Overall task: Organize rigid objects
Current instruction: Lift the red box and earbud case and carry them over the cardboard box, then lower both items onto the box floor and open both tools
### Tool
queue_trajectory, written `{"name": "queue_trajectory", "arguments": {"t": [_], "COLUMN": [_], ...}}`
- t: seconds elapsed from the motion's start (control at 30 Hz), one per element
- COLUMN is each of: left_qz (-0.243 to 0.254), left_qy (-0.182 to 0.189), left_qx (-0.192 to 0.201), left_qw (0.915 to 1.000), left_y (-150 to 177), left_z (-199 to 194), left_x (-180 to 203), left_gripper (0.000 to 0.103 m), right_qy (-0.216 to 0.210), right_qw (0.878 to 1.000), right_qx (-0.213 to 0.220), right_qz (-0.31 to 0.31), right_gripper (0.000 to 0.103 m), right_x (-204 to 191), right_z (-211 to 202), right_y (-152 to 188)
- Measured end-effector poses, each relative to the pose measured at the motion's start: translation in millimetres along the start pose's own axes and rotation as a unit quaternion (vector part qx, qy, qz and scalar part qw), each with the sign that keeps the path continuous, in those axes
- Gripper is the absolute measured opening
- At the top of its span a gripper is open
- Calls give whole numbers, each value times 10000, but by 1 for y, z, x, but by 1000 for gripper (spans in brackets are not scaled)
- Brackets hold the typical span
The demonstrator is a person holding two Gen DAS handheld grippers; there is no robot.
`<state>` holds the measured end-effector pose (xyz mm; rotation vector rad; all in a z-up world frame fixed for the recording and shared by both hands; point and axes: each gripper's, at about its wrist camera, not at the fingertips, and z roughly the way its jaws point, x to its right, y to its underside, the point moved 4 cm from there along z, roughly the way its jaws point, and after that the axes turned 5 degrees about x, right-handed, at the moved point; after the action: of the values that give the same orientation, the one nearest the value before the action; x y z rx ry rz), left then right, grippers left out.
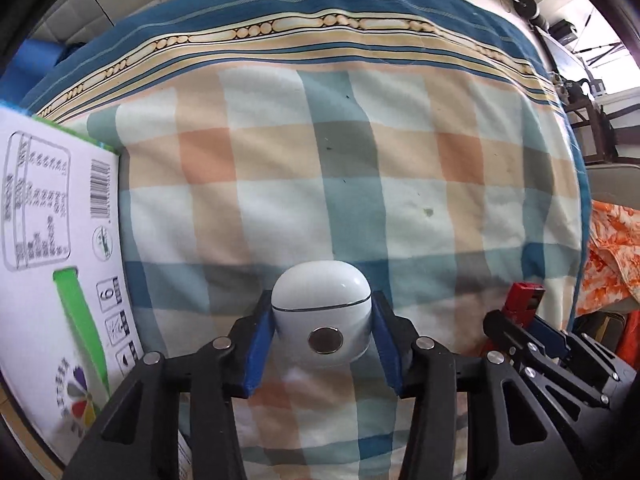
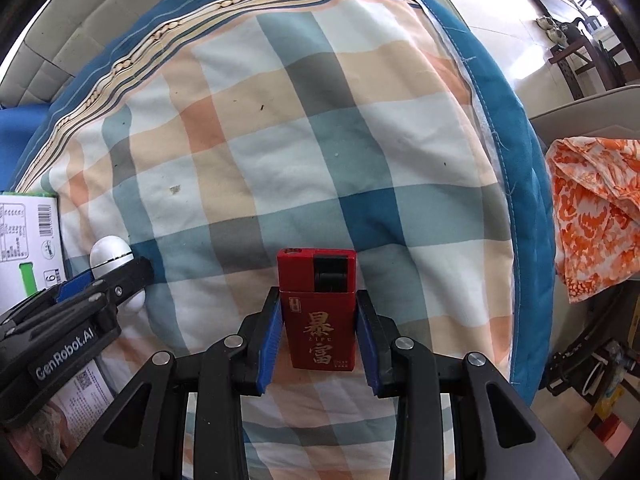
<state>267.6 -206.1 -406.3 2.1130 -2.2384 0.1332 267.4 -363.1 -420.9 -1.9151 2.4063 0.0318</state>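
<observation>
The white earbud case (image 1: 322,312) sits pinched in the left gripper (image 1: 323,336), and the red lighter (image 2: 318,308) is likewise clamped in the right gripper (image 2: 319,332), both over the near part of the checked quilt (image 1: 360,184). Both appear picked up but not yet placed; the printed white box (image 1: 52,240) at the left may be their destination, though that is a guess.

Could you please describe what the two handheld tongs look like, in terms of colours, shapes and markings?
Both the left tongs and the right tongs are matte black linkage frames with triangular cut-outs and round silver pivot pins. Each finger ends in a flat, ribbed blue pad. The right wrist view shows white "GenRobot.AI" lettering on the left unit's side. No cables, hands or sleeves are visible.
</observation>
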Motion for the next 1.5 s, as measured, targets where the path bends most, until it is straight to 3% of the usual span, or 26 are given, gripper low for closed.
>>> {"name": "queue_trajectory", "arguments": {"t": [0.27,0.47,0.73,0.93,1.1,1.23,1.5], "left_qz": [78,144,32,-212,-576,-850,-1025], "left_qy": [367,645,713,448,165,35,-36], "left_qx": [483,1025,1593,1765,1579,1265,451], "left_qw": [9981,9925,9846,9831,9856,9883,9937], "left_y": [22,20,44,68,84,92,96], "left_z": [-55,-114,-178,-206,-195,-168,-91], "left_x": [7,-20,-108,-189,-263,-313,-359], "left_gripper": [44,44,44,44,44,44,44], "right_qy": [-238,-482,-962,-1368,-1330,-1138,-569], "right_qw": [9989,9956,9867,9786,9773,9804,9824], "right_qx": [369,701,1022,1007,810,572,80], "right_qz": [-172,-402,-816,-1160,-1435,-1501,-1780], "right_gripper": [37,37,37,37,37,37,37], "right_x": [-17,-46,-132,-220,-285,-316,-344], "right_z": [-50,-99,-154,-164,-136,-100,-30], "right_y": [16,33,70,103,123,129,132]}}
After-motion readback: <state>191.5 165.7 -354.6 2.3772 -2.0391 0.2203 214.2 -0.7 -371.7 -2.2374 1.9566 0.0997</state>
